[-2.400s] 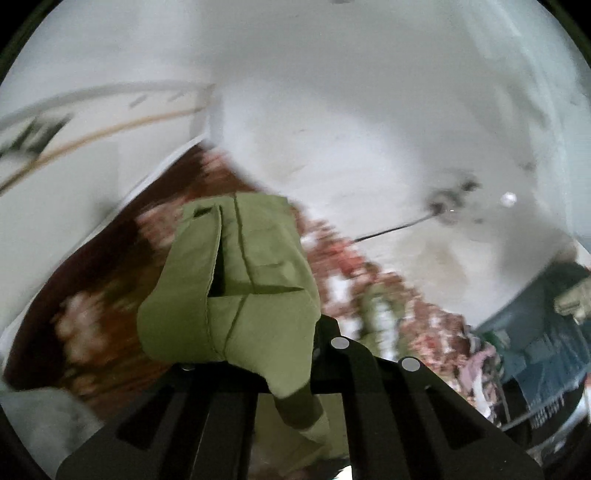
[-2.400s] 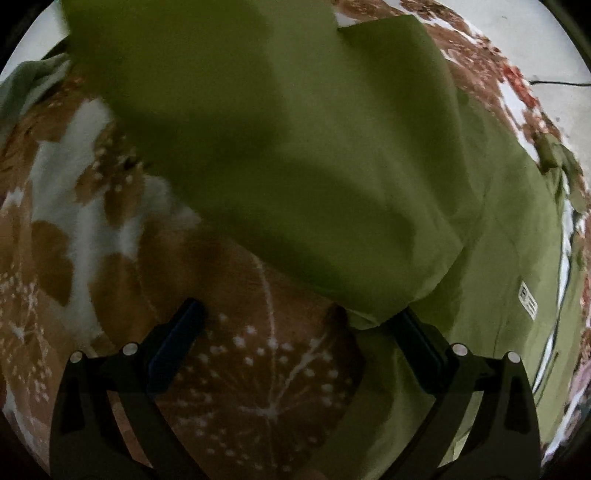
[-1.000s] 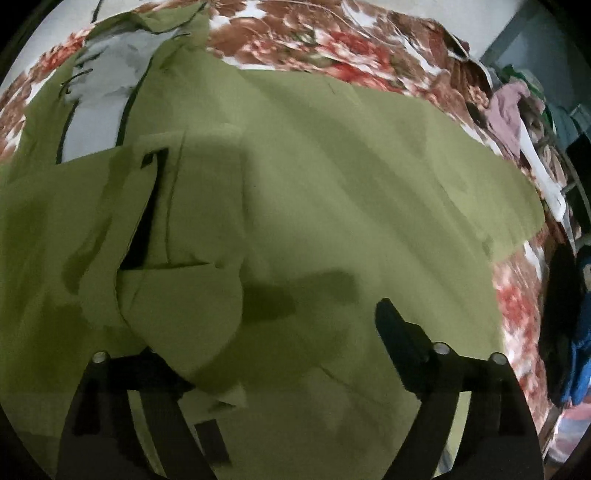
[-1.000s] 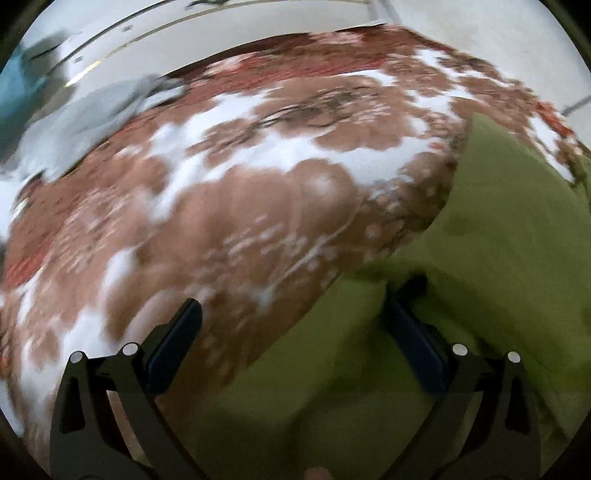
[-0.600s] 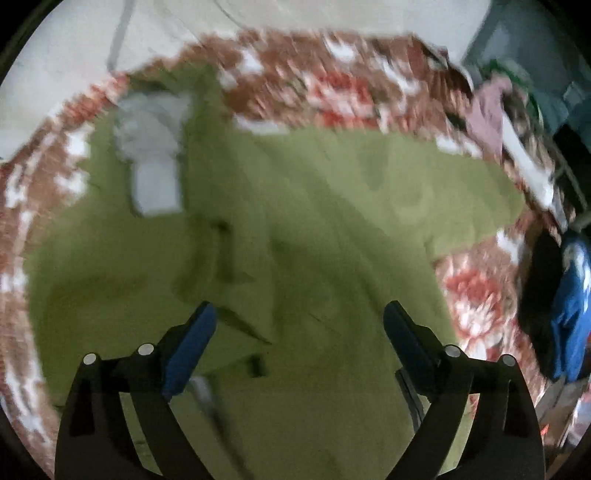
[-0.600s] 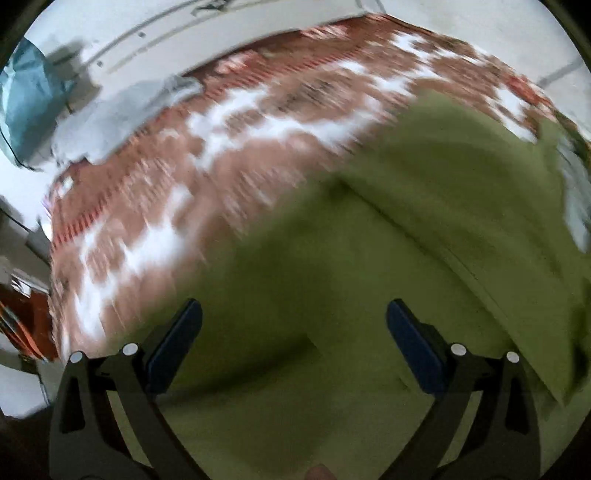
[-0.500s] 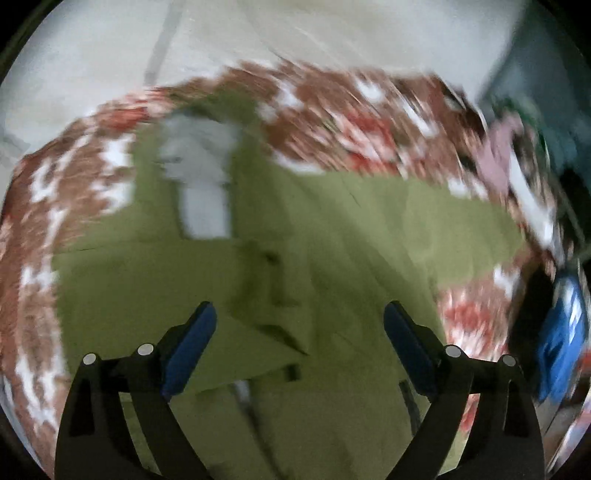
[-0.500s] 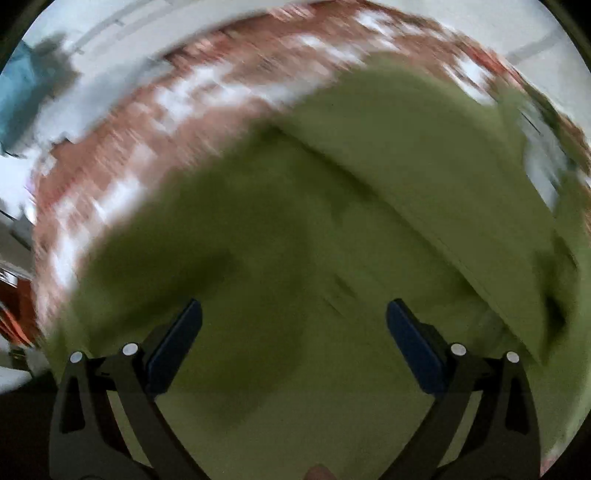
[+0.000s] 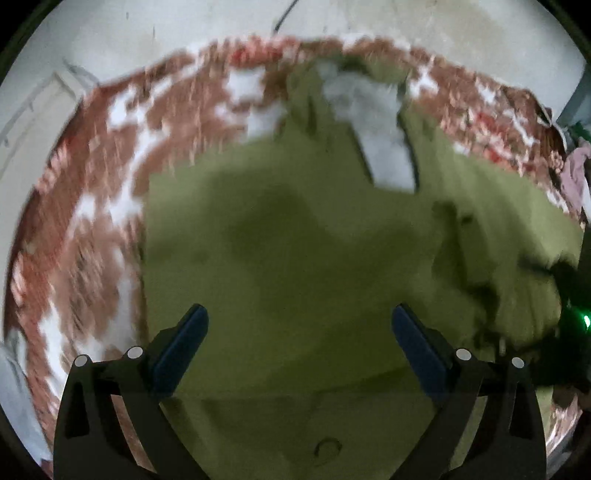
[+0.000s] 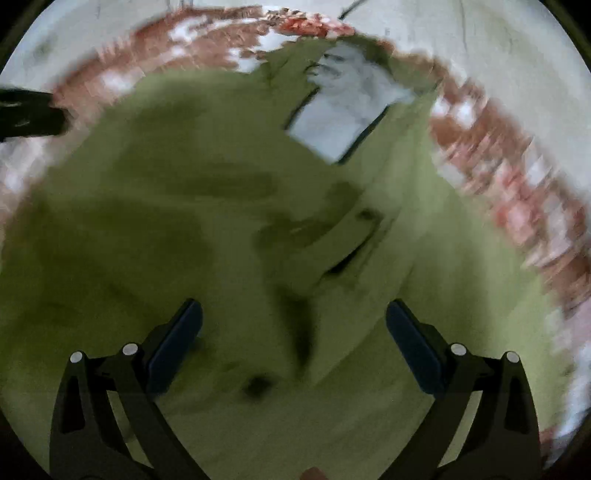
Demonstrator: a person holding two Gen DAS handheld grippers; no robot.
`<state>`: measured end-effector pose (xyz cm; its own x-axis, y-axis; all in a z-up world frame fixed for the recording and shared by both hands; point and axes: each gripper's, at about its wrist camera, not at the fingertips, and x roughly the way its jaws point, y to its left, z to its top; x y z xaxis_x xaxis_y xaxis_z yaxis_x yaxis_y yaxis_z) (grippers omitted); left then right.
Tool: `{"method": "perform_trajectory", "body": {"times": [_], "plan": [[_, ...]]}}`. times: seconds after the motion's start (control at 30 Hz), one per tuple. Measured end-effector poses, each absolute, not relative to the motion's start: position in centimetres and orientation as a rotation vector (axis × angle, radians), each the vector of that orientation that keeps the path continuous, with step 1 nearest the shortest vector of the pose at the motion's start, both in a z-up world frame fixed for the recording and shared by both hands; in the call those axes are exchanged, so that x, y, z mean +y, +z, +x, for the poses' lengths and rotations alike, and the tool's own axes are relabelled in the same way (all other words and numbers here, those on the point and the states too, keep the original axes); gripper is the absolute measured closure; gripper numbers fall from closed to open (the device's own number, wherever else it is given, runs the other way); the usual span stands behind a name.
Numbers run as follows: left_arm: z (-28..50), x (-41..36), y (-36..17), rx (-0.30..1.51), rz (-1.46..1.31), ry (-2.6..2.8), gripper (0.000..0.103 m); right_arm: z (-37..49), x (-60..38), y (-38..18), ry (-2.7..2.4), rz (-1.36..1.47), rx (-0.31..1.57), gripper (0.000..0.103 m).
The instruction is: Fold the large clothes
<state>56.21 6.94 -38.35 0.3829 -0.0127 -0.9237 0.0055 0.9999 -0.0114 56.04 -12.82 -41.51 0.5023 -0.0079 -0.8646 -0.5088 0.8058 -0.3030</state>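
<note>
A large olive-green cloth garment [image 9: 295, 240] is lying spread out, soft and matt, over a brown, red and white floral-patterned blanket [image 9: 92, 206], and the blanket is resting on a pale floor [image 9: 184, 26]. At the far end of the garment a pale grey lining [image 9: 373, 122] is showing in a tapering wedge, edged by dark strips that look like a zip; the same lining [image 10: 343, 114] is appearing in the right wrist view. Part of the cloth is lying doubled over, with a straight folded edge on the left and dark creases near the middle [image 10: 332, 240]. Both views are blurring, so finer texture cannot be told.

The left hand-held gripper [image 9: 300, 325] is pointing down over the green cloth, its black arms and blue pads [image 9: 177, 350] spreading wide, the jaws opening with nothing gripped between them. The right hand-held gripper [image 10: 294, 321] is hanging over the garment too, its blue pads [image 10: 410, 347] standing far apart and clear of the fabric. At the right edge of the left wrist view a pinkish heap of cloth [image 9: 574, 173] is lying beyond the blanket.
</note>
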Motion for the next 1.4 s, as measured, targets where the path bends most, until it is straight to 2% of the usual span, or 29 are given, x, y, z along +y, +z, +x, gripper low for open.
{"method": "perform_trajectory", "body": {"times": [0.07, 0.27, 0.33, 0.37, 0.4, 0.43, 0.5, 0.53, 0.63, 0.73, 0.9, 0.97, 1.03, 1.13, 1.17, 1.23, 1.3, 1.4], "plan": [[55.2, 7.1, -40.0, 1.189, -0.002, -0.025, 0.006, 56.2, -12.5, -42.9, 0.258, -0.652, 1.006, 0.005], [54.5, 6.1, -43.7, 1.141, 0.122, -0.066, 0.006, 56.9, -15.5, -44.2, 0.209, -0.627, 1.041, 0.005], [54.6, 5.6, -45.6, 1.152, 0.118, -0.111, 0.008, 57.8, -16.2, -44.6, 0.204, -0.597, 1.066, 0.009], [54.7, 5.3, -46.5, 1.162, 0.118, -0.137, 0.013, 58.2, -16.8, -44.8, 0.199, -0.579, 1.080, 0.014], [54.9, 5.1, -47.2, 1.174, 0.120, -0.153, 0.019, 58.7, -17.2, -44.9, 0.195, -0.552, 1.101, 0.027], [55.0, 4.8, -48.0, 1.189, 0.128, -0.164, 0.020, 58.9, -17.6, -45.0, 0.195, -0.528, 1.118, 0.042], [55.1, 4.6, -49.1, 1.186, 0.142, -0.166, 0.019, 59.2, -18.1, -45.1, 0.197, -0.471, 1.154, 0.055], [55.2, 4.6, -49.4, 1.184, 0.145, -0.167, 0.019, 59.3, -18.2, -45.2, 0.203, -0.447, 1.170, 0.067], [55.4, 4.6, -50.0, 1.190, 0.153, -0.173, 0.019, 59.3, -18.7, -45.2, 0.195, -0.392, 1.185, 0.082], [55.5, 4.6, -50.2, 1.191, 0.152, -0.174, 0.018, 59.4, -20.4, -44.3, 0.168, -0.241, 1.196, 0.088], [55.4, 4.5, -50.2, 1.193, 0.137, -0.185, 0.017, 59.7, -26.9, -43.4, 0.163, 0.272, 1.237, 0.087], [55.4, 4.4, -50.4, 1.193, 0.146, -0.182, 0.017, 59.6, -29.3, -44.6, 0.168, 0.485, 1.269, 0.080], [55.3, 4.3, -50.5, 1.192, 0.151, -0.183, 0.016, 58.7, -31.5, -46.6, 0.160, 0.690, 1.293, 0.067], [55.3, 4.4, -50.6, 1.186, 0.153, -0.188, 0.015, 58.0, -33.7, -48.4, 0.186, 0.892, 1.275, 0.063], [55.2, 4.4, -50.6, 1.184, 0.154, -0.190, 0.015, 57.7, -34.1, -48.5, 0.184, 0.927, 1.262, 0.058], [55.1, 4.4, -50.7, 1.179, 0.151, -0.198, 0.013, 57.1, -34.8, -48.0, 0.192, 0.978, 1.223, 0.025], [55.0, 4.3, -50.7, 1.174, 0.154, -0.199, 0.013, 56.7, -35.2, -47.0, 0.174, 0.979, 1.216, 0.015], [54.8, 4.3, -50.1, 1.185, 0.131, -0.196, 0.013, 56.1, -36.3, -45.0, 0.157, 0.957, 1.225, 0.012]]}}
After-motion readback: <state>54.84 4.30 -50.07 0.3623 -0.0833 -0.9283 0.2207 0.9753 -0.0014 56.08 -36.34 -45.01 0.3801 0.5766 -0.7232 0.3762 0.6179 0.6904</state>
